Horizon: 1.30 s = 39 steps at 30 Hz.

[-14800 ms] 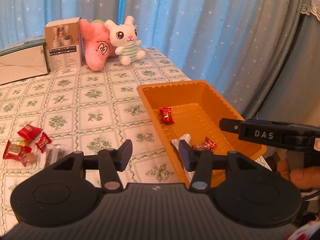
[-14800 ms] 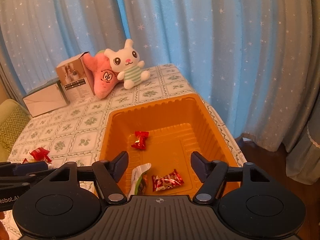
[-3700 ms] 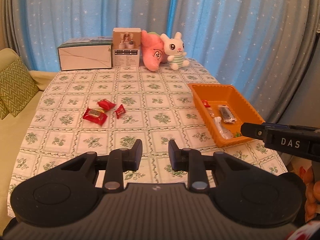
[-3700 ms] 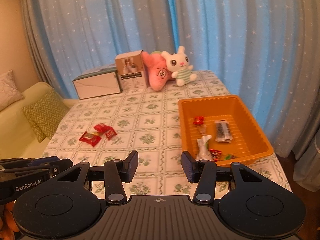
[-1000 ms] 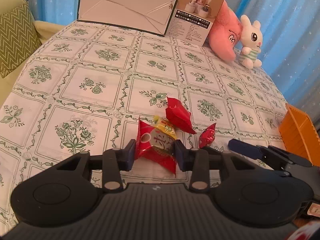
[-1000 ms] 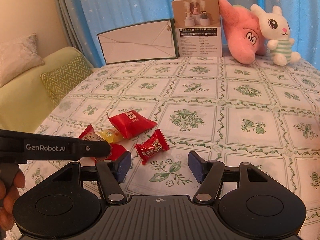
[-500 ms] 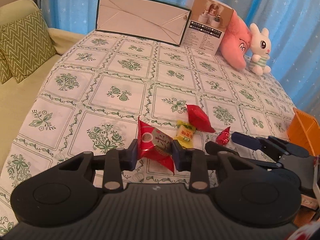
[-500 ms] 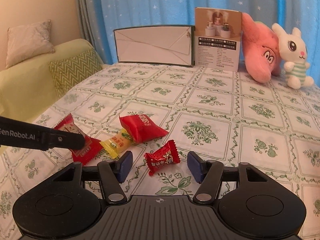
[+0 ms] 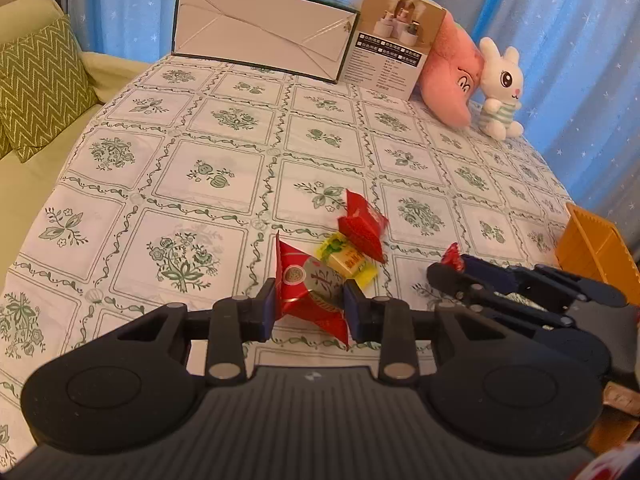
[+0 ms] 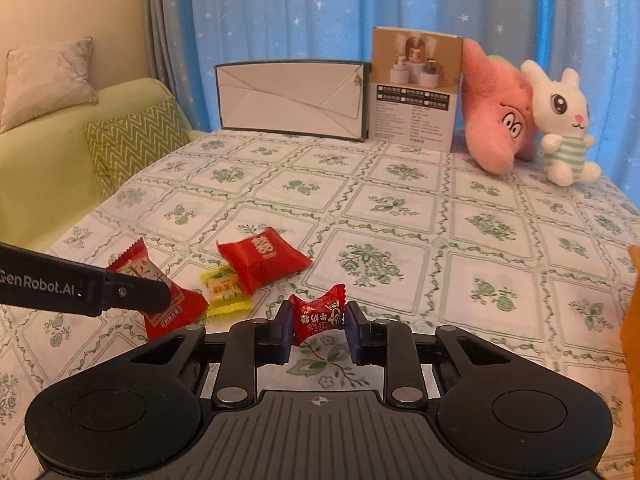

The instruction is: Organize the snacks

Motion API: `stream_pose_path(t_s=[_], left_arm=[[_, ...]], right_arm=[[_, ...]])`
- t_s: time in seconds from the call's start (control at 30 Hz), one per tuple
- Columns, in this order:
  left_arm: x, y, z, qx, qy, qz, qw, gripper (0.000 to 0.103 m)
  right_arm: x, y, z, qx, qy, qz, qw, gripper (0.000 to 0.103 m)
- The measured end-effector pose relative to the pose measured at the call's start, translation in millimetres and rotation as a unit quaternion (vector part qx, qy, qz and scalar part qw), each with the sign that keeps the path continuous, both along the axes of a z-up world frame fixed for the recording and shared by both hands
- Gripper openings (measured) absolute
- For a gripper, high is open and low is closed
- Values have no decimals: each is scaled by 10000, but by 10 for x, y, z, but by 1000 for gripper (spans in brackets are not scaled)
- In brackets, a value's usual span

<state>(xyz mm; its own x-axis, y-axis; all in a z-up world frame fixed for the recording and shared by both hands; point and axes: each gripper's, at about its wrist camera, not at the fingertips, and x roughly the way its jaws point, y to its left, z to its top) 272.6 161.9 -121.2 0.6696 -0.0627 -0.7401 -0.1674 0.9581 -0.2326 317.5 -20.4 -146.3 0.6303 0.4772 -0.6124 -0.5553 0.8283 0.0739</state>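
Right wrist view: floral tablecloth (image 10: 404, 216), blue star curtains (image 10: 304, 12), green sofa (image 10: 60, 152) beside.

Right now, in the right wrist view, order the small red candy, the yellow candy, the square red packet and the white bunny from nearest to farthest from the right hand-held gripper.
1. Small red candy, between the right hand-held gripper fingers.
2. Yellow candy, left.
3. Square red packet, just behind it.
4. White bunny, far right.

large red packet (image 9: 312, 288): crinkled foil with a round emblem, tilted, lying just left of the yellow candy
yellow candy (image 10: 226, 288): small flat wrapper, green print, on the table
red pillow pack (image 10: 262, 260): puffed, white characters, touching the yellow candy's far side
small red candy (image 10: 318, 314): twist-wrapped, right of the yellow candy
orange tray (image 9: 596, 256): far right of the yellow candy
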Motion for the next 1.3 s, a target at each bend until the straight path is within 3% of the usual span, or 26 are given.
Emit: stream_pose_path(t_s=[0.3, 0.87, 1.3], left_arm=[[-291, -248, 226, 108, -210, -94, 9997, 31], [-1236, -892, 722, -19, -527, -211, 9984, 31], [-1664, -1342, 974, 79, -649, -345, 9973, 31]], right_arm=[[-343, -390, 304, 90, -47, -275, 9996, 27], [-1465, -1289, 616, 128, 46, -940, 9955, 27], [-1934, -1627, 939, 383, -19, -1219, 9918, 27]])
